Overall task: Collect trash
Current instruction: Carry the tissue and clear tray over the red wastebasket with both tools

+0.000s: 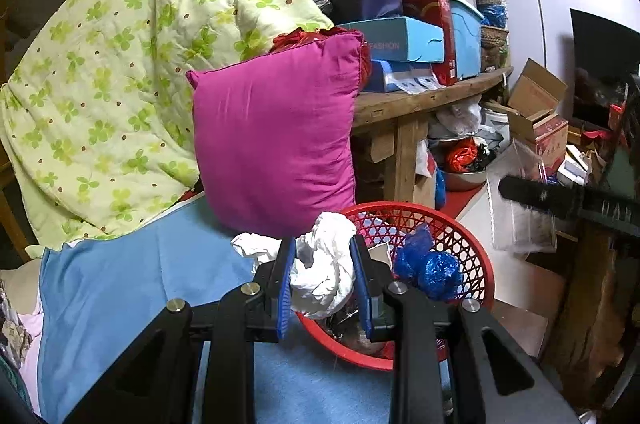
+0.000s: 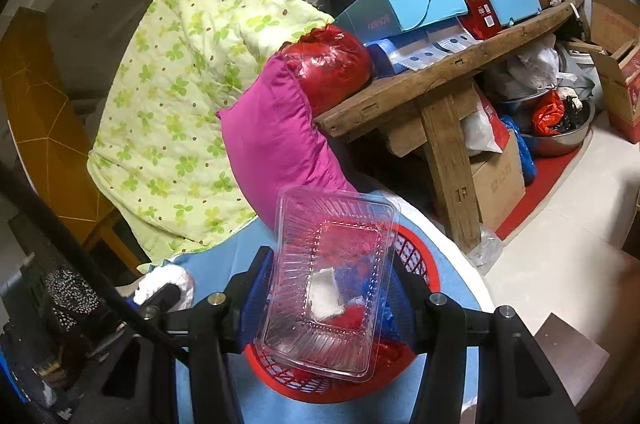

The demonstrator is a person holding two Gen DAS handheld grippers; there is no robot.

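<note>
A red mesh basket [image 1: 472, 244] sits on a blue cloth [image 1: 120, 288]; it holds crumpled blue plastic [image 1: 434, 266]. My left gripper [image 1: 324, 264] is shut on a crumpled white tissue [image 1: 324, 272], held at the basket's near-left rim. My right gripper [image 2: 328, 288] is shut on a clear plastic clamshell tray [image 2: 332, 280], held directly above the red basket [image 2: 416, 256]. The right gripper's black finger, with the clear tray, shows at the right of the left wrist view [image 1: 568, 200]. The white tissue also shows in the right wrist view [image 2: 168, 282].
A magenta pillow [image 1: 276, 128] and a green clover quilt [image 1: 112, 96] lie behind the basket. A wooden table [image 1: 424, 96] piled with boxes stands at the right, with a metal bowl [image 2: 560, 140] and cardboard boxes [image 1: 536, 116] beneath it.
</note>
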